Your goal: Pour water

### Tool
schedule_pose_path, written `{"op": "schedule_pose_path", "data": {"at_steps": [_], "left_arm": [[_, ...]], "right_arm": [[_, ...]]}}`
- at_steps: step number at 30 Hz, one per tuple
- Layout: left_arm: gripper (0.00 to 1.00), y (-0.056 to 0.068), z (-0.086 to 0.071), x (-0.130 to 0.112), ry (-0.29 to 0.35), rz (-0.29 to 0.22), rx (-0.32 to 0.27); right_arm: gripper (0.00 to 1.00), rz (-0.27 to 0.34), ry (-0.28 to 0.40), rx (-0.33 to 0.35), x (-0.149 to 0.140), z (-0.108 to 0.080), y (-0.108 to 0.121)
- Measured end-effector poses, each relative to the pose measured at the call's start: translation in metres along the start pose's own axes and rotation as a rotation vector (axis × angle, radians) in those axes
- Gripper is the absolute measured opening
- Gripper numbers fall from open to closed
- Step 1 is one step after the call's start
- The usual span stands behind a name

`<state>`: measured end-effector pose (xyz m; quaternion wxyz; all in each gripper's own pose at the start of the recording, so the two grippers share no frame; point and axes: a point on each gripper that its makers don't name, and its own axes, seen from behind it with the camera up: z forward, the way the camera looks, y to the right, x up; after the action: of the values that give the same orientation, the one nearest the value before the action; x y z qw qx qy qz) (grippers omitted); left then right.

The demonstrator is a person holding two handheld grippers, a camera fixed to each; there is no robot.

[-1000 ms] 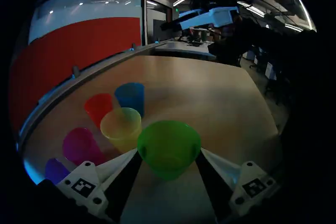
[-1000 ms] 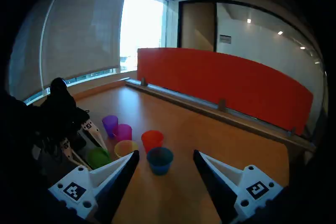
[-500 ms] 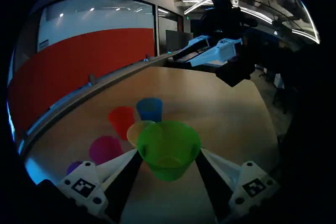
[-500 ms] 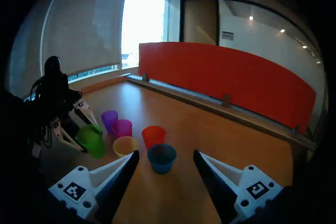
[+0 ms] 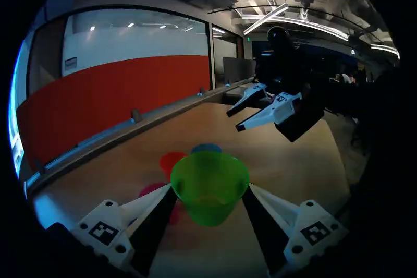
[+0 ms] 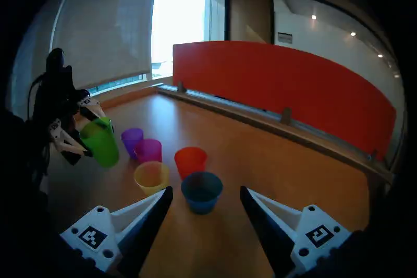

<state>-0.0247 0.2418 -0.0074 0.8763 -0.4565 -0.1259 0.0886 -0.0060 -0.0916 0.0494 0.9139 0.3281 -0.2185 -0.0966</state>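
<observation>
A green cup (image 5: 209, 186) sits between the fingers of my left gripper (image 5: 208, 190), which is shut on it. The right gripper view shows this green cup (image 6: 101, 147) held upright in the air at the left by the left gripper (image 6: 94, 134), beside the row of cups. My right gripper (image 6: 203, 210) is open and empty just in front of the blue cup (image 6: 201, 192). Around it stand a red cup (image 6: 190, 161), a yellow cup (image 6: 151, 177), a magenta cup (image 6: 148, 150) and a purple cup (image 6: 132, 137). Whether any cup holds water cannot be made out.
The cups stand on a wooden table (image 6: 292, 173). A red partition (image 6: 292, 90) runs along its far edge, with a bright window (image 6: 180, 33) behind. From the left gripper view, the right gripper (image 5: 233, 121) hangs open above the table (image 5: 292, 163).
My left gripper has risen with the green cup, lifting it off the table; the other cups have sunk lower behind it. The right gripper has edged slightly toward the blue cup.
</observation>
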Motion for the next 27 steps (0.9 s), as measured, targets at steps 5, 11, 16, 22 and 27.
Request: {"op": "schedule_pose_path", "data": {"at_steps": [5,11,16,22,27], "left_arm": [[0.85,-0.008,-0.011,0.013,0.043,-0.020,0.022],[0.85,-0.015,-0.022,0.028,0.093,-0.039,0.049],[0.85,-0.021,-0.028,0.031,0.112,-0.052,0.072],[0.85,-0.026,-0.034,0.036,0.140,-0.060,0.092],[0.85,-0.031,-0.038,0.044,0.180,-0.066,0.114]], "right_arm": [[1.00,0.004,-0.014,0.005,-0.008,0.011,0.001],[1.00,0.000,-0.033,0.015,-0.017,0.023,-0.002],[1.00,-0.007,-0.053,0.024,-0.025,0.031,-0.004],[1.00,-0.015,-0.077,0.032,-0.034,0.040,-0.006],[1.00,-0.019,-0.096,0.039,-0.040,0.047,-0.006]]}}
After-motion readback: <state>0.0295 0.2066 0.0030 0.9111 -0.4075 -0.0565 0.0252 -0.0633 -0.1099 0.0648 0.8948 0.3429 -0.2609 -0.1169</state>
